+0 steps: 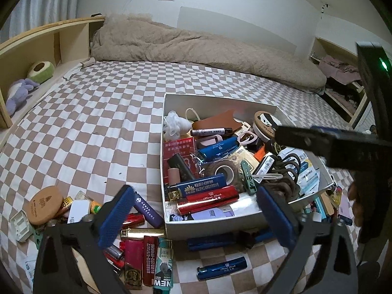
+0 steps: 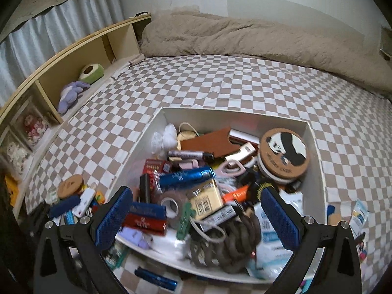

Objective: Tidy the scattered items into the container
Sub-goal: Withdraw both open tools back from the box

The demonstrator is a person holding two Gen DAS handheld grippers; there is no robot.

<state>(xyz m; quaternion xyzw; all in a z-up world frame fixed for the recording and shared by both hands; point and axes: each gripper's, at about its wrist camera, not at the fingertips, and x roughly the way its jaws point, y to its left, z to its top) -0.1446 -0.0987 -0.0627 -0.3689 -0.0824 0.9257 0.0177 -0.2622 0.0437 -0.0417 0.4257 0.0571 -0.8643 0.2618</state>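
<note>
A white box (image 1: 215,223) (image 2: 316,147) stands on the checkered bed, heaped with lighters, tape, a brown hair tie and a panda coaster (image 2: 284,154). My left gripper (image 1: 196,215) is open and empty above the box's near edge. Scattered lighters (image 1: 144,252) lie below it on the left, and a blue lighter (image 1: 221,268) lies in front of the box. My right gripper (image 2: 196,215) is open and empty, hovering over the box's front half. It shows in the left wrist view as a dark arm (image 1: 325,142) above the box's right side.
A cork disc (image 1: 45,204), a white card and small packets lie left of the box. More items (image 1: 328,208) lie at its right corner. A folded beige blanket (image 1: 196,46) lies along the far side. A wooden shelf (image 1: 49,39) holds plush toys at left.
</note>
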